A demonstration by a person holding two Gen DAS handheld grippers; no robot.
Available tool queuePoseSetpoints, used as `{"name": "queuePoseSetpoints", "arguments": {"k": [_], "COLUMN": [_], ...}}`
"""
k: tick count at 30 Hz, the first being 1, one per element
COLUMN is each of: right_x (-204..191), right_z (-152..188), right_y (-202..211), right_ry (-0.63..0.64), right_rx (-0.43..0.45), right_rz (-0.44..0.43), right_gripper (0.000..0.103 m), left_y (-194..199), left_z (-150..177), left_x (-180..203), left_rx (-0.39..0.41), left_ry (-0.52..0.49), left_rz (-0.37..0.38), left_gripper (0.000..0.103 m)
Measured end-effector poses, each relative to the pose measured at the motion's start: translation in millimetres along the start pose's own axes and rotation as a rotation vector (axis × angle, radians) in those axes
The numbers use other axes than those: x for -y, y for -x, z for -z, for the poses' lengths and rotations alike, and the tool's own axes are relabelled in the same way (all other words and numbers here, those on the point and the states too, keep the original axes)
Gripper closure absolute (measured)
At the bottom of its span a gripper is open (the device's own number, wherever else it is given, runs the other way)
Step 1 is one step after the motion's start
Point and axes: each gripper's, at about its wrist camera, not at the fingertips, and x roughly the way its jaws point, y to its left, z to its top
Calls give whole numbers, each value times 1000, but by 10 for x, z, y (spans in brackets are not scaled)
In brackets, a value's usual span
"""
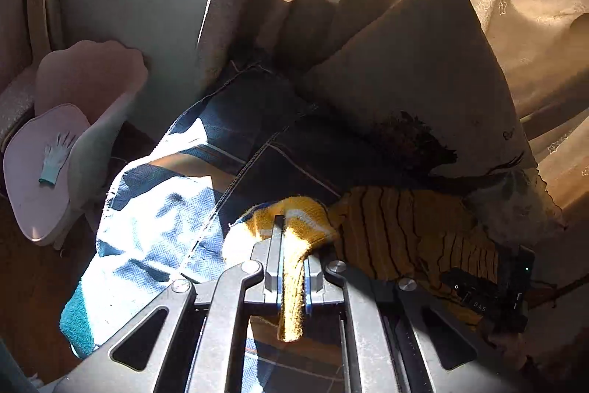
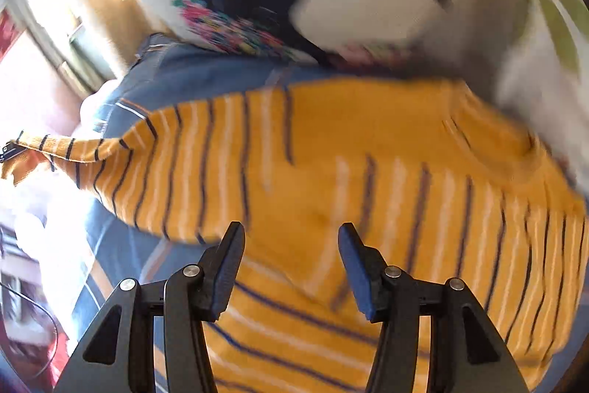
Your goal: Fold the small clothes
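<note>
Striped yellow sweater (image 1: pixel 405 231) spreads across the blue patterned bedcover (image 1: pixel 147 227), ahead and to the right of the left gripper (image 1: pixel 292 245). That gripper's jaws are pressed together on a fold of the knit, and a tongue of the cloth hangs back between the fingers toward the camera. To its left, beyond the edge of the bed, a pink chair (image 1: pixel 73 120) carries a pale glove (image 1: pixel 55 157). Straight ahead a brown cushion (image 1: pixel 423 80) leans against the beige curtain (image 1: pixel 515 6); deep shadow swallows the spot where cushion, bedcover and sweater meet. At the far right of the left wrist view a dark device sits on the sweater's end, too shaded to identify.

In the right wrist view the sweater (image 2: pixel 331 153) fills the space in front of the right gripper (image 2: pixel 291 238), whose jaws are spread wide with nothing between them, above the knit. One stretched corner runs off to the left edge, where a dark tip meets it, cut off by the frame. Beyond lies a colourful floral fabric (image 2: pixel 228 28), smeared by motion blur, as is everything to the right.
</note>
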Motion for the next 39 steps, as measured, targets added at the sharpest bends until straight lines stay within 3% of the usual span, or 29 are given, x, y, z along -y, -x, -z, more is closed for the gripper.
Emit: {"name": "queuePoseSetpoints", "arguments": {"k": [7,12,17,20,22,24,30,35,39], "right_x": [971,1679,2368,2721,2910,3072,3275,3090,2869], "right_z": [741,1178,1570,1794,1915,2013,1968,1536,1256], "right_y": [379,828,1181,1324,1426,1539,1610,1450,1238], "right_ry": [-286,-410,-500,-527,-536,-544,-514,-426,-412], "right_rx": [55,142,179,183,189,204,232,249,199], "right_rz": [-13,-31,-28,-25,-12,-7,-50,-148,-236], "right_gripper": [46,46,46,46,44,42,41,37,36], "left_y": [-187,-459,-847,-1278,-1483,-1528,-1286,-1121,-1178], "left_z": [264,585,1053,1365,1569,1715,1905,1772,1621], "left_x": [1308,2599,4007,4559,4655,4625,4023,3287,2828], "left_rx": [-112,-176,-201,-257,-362,-394,-375,-322,-283], "left_ry": [-143,-249,-363,-424,-387,-376,-340,-158,8], "left_rz": [160,258,401,362,386,383,253,124,124], "left_gripper": [96,96,94,80,80,77,70,63,58]}}
